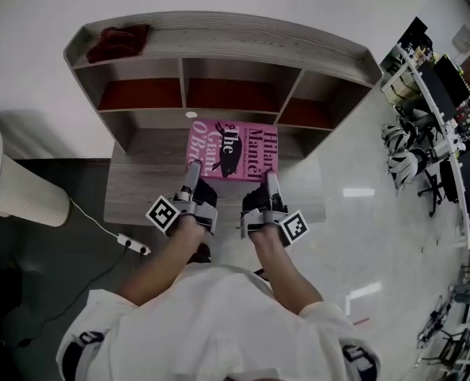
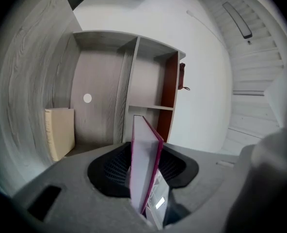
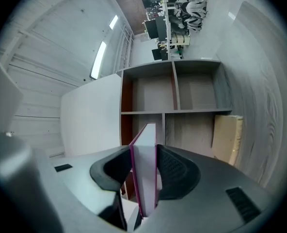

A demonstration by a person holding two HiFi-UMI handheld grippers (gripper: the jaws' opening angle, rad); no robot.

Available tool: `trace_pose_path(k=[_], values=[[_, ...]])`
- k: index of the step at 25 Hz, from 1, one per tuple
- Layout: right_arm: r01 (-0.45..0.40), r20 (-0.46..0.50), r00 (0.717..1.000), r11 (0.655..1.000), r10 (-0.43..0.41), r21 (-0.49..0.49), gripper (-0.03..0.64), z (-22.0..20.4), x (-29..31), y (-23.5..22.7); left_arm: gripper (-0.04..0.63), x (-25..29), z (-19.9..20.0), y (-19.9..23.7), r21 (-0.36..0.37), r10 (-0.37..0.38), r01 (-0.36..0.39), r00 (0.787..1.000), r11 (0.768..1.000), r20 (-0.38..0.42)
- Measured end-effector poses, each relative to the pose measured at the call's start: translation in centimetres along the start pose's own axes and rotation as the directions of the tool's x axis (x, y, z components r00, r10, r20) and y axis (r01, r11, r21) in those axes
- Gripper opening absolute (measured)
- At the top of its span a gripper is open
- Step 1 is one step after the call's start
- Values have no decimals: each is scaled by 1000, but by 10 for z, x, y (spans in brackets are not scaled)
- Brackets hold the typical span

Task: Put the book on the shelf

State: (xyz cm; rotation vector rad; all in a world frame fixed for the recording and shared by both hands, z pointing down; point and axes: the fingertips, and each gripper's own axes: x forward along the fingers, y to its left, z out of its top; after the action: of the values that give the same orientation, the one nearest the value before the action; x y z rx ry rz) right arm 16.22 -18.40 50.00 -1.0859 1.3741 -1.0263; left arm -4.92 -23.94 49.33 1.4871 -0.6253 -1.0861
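A pink hardback book (image 1: 233, 151) lies flat, cover up, above the grey table (image 1: 132, 193) in front of the low grey shelf unit (image 1: 219, 38). My left gripper (image 1: 191, 173) is shut on the book's near left edge and my right gripper (image 1: 270, 179) is shut on its near right edge. The left gripper view has the book (image 2: 144, 149) edge-on between the black pads of the left gripper (image 2: 142, 174), facing open shelf compartments (image 2: 148, 86). In the right gripper view the book (image 3: 146, 164) sits likewise in the right gripper (image 3: 144, 183), with the shelf (image 3: 175, 89) ahead.
A beige book (image 2: 60, 130) (image 3: 226, 137) stands in a lower compartment. A dark red cloth (image 1: 117, 42) lies on the shelf top. A white bin (image 1: 21, 189) and a power strip (image 1: 132, 244) are at the left. Desks with helmets (image 1: 410, 149) stand at the right.
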Motion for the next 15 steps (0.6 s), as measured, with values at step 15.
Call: trace_pose_path(k=[15], values=[[-53, 9, 999, 998, 53, -18, 150, -18, -32, 60, 154, -33, -6, -62, -5, -52, 52, 998, 999, -38]])
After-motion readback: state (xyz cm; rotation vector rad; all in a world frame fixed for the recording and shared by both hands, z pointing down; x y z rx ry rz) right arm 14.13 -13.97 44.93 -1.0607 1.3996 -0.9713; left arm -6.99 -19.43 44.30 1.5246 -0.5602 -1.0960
